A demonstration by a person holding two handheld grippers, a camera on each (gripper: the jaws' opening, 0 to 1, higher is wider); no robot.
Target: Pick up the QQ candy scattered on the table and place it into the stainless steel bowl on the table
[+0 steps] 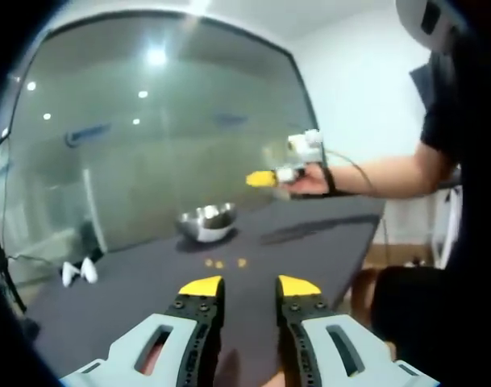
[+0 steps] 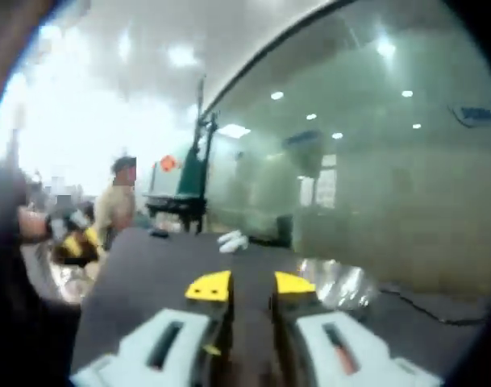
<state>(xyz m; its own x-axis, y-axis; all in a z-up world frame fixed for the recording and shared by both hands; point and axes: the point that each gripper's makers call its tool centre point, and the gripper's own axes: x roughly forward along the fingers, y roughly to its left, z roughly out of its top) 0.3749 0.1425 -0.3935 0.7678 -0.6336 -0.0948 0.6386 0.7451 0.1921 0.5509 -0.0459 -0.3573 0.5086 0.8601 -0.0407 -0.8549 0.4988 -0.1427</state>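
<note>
Three small orange QQ candies (image 1: pixel 219 264) lie on the dark grey table (image 1: pixel 148 290), just in front of the stainless steel bowl (image 1: pixel 206 222). My left gripper (image 1: pixel 249 286) hovers over the near table edge, open, with nothing between its yellow tips. A hand holds my right gripper (image 1: pixel 279 174) in the air to the right of the bowl and above it. In the right gripper view, the right gripper (image 2: pixel 251 285) is open and empty, and the blurred bowl (image 2: pixel 338 284) sits just right of its jaws. The left gripper (image 2: pixel 74 242) appears blurred at the left.
A glass wall (image 1: pixel 148 137) runs along the table's far side. A small white object (image 1: pixel 80 272) lies at the table's far left; the same white object (image 2: pixel 231 240) lies ahead of the right gripper. A cable (image 2: pixel 422 310) trails past the bowl. A person (image 2: pixel 116 205) stands in the distance.
</note>
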